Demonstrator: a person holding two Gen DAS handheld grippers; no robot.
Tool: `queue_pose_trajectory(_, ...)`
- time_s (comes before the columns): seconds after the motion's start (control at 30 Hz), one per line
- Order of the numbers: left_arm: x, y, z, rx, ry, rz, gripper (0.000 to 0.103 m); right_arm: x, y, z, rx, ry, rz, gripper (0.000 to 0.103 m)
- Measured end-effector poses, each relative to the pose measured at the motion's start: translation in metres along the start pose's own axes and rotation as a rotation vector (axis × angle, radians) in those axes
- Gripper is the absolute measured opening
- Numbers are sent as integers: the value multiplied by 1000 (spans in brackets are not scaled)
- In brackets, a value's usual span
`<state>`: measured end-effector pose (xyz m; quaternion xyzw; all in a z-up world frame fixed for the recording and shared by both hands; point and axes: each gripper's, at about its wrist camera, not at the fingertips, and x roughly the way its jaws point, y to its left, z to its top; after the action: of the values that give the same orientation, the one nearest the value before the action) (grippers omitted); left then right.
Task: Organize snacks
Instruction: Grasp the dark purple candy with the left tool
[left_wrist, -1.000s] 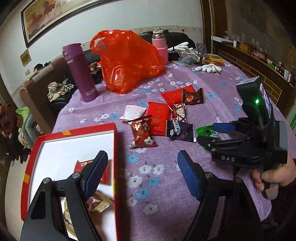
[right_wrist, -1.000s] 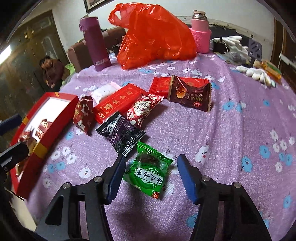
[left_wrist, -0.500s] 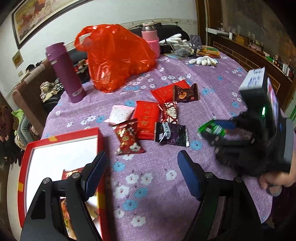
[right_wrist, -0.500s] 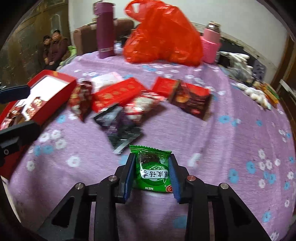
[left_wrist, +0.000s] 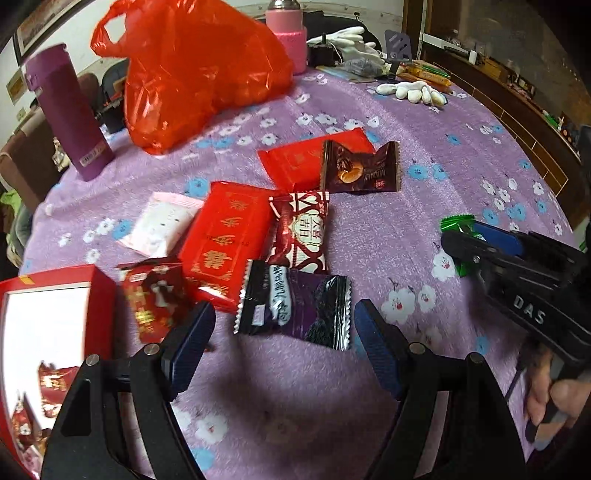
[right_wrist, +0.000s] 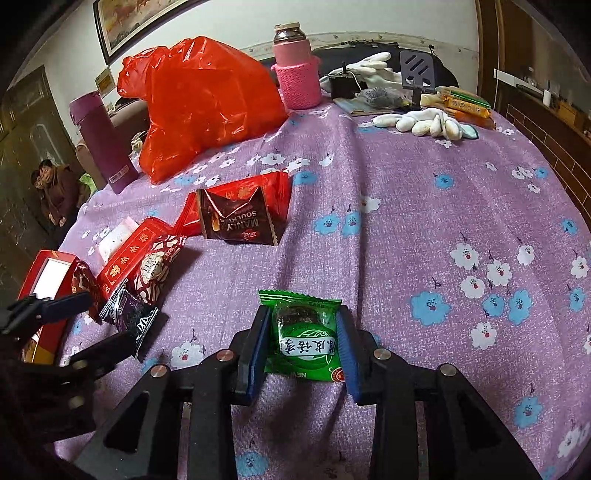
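1. The right tongs (right_wrist: 301, 341) are clenched on the green snack packet (right_wrist: 304, 338), pinching it by its two side edges. The hold is on thin, slick film, not on the lump inside, so I judge the packet could slide or twist out on the way to the red box (right_wrist: 44, 275), above all if the carry is quick
2. The left tongs (left_wrist: 282, 339) are released, their blue pads spread wide just above the dark purple packet (left_wrist: 291, 304). Closing from here could also catch the red-and-white packet (left_wrist: 301, 230) or the flat red packet (left_wrist: 227, 240), since both overlap or touch it at its far edge
3. Both tongs work the same near stretch of the bench (right_wrist: 424, 206). The red box lies at the near left, beyond the left tongs, so the right tongs' path to it could cross them and the two could knock
4. The cloth on the bench is soft and creased. A low pad may drag it and shift the loose snacks
5. The green packet is a small pillow pack with crimped ends, white characters on a lower panel and a dark round lump showing through its clear upper window. It sits level in the right tongs, near the middle of the bench and just above the cloth; whether it touches the cloth I cannot tell
6. The brown packet (right_wrist: 240, 218) lies farther off, partly on another red packet (right_wrist: 271, 188)
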<state>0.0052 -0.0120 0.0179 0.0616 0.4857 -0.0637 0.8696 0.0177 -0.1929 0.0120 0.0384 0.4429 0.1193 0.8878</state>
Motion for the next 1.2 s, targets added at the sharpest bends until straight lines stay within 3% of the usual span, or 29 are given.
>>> queue_pose_trajectory(0.17,5,-3,-2,3,-19,5,75,-1,2,-2,-5,0,-2,36)
queue_pose_trajectory(0.27,4,-1,-2,0,-39,23,59,-1,2,-2,-2,0,2,36)
queue_pose_trajectory(0.33,4,0,-2,7,-45,25,57,0,2,-2,-3,0,0,36)
queue_pose_trajectory(0.43,3,-5,-6,47,-64,57,43,0,1,-2,-3,0,1,36)
queue_pose_trajectory(0.5,1,-3,-9,34,-64,31,37,0,0,-2,2,1,5,36)
queue_pose_trajectory(0.57,0,1,-12,13,-59,0,10,0,0,-2,2,1,7,36)
queue_pose_trajectory(0.87,-14,15,-29,-38,-60,-95,6,-1,-1,-2,21,9,70,36)
queue_pose_trajectory(1.2,-15,17,-24,-33,-57,-76,7,-1,4,-4,10,9,74,36)
